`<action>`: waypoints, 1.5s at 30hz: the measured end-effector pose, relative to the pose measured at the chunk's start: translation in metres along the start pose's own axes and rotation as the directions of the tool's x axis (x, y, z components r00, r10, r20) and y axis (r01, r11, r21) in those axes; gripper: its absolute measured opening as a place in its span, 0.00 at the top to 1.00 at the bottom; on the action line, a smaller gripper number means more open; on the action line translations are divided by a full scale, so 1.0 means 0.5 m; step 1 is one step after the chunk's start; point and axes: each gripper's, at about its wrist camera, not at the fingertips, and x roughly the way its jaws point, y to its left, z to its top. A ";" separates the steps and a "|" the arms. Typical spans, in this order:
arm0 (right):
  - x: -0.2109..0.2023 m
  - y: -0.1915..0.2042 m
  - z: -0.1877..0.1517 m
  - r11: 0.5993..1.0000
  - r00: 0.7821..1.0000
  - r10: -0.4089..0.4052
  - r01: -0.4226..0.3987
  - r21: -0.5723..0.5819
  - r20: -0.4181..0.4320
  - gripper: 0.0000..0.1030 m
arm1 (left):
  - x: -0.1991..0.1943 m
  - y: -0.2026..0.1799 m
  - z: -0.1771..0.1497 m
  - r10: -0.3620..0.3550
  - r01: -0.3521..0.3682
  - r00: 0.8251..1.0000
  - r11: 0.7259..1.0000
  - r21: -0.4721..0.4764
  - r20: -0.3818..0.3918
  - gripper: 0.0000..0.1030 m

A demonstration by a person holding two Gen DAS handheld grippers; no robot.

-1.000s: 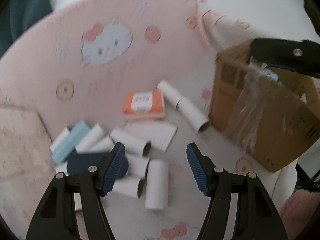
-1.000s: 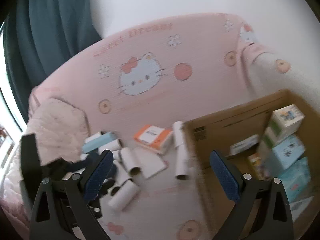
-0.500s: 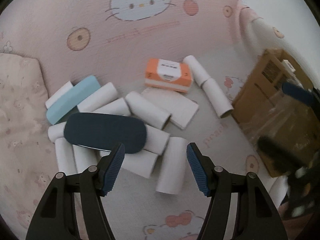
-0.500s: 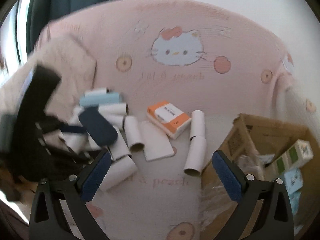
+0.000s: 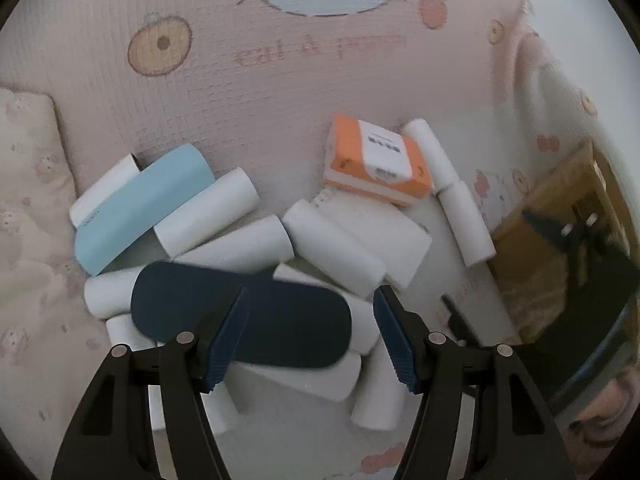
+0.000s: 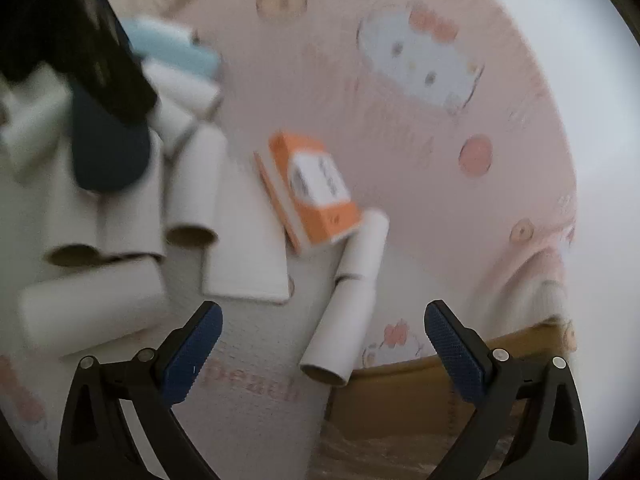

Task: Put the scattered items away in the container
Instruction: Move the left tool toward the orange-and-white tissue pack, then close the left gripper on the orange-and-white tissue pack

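Note:
Several white cardboard tubes [image 5: 332, 252] lie in a heap on a pink cat-print bed cover. A dark blue oval case [image 5: 256, 316] lies on top of them, just ahead of my open, empty left gripper [image 5: 310, 334]. A light blue case [image 5: 140, 208] and an orange box [image 5: 380, 164] lie farther back. My right gripper [image 6: 324, 356] is open and empty above a white tube [image 6: 340, 332]. The cardboard box [image 6: 404, 396] sits beneath it and also shows in the left wrist view [image 5: 560, 216].
A white flat notebook [image 6: 248, 240] lies between the tubes and the orange box [image 6: 316, 192]. A quilted pillow [image 5: 24, 216] lies at the left. The bed's padded pink back [image 5: 280, 60] rises behind the heap.
Both grippers have dropped lower and closer to the heap. The right gripper swung from over the cardboard box toward the tubes. Both stay open.

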 end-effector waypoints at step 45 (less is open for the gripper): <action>0.163 -0.076 0.060 0.928 0.977 0.204 -0.174 0.329 -0.058 0.46 | 0.228 0.022 0.218 -0.401 0.392 0.916 0.897 -0.206 0.000 0.62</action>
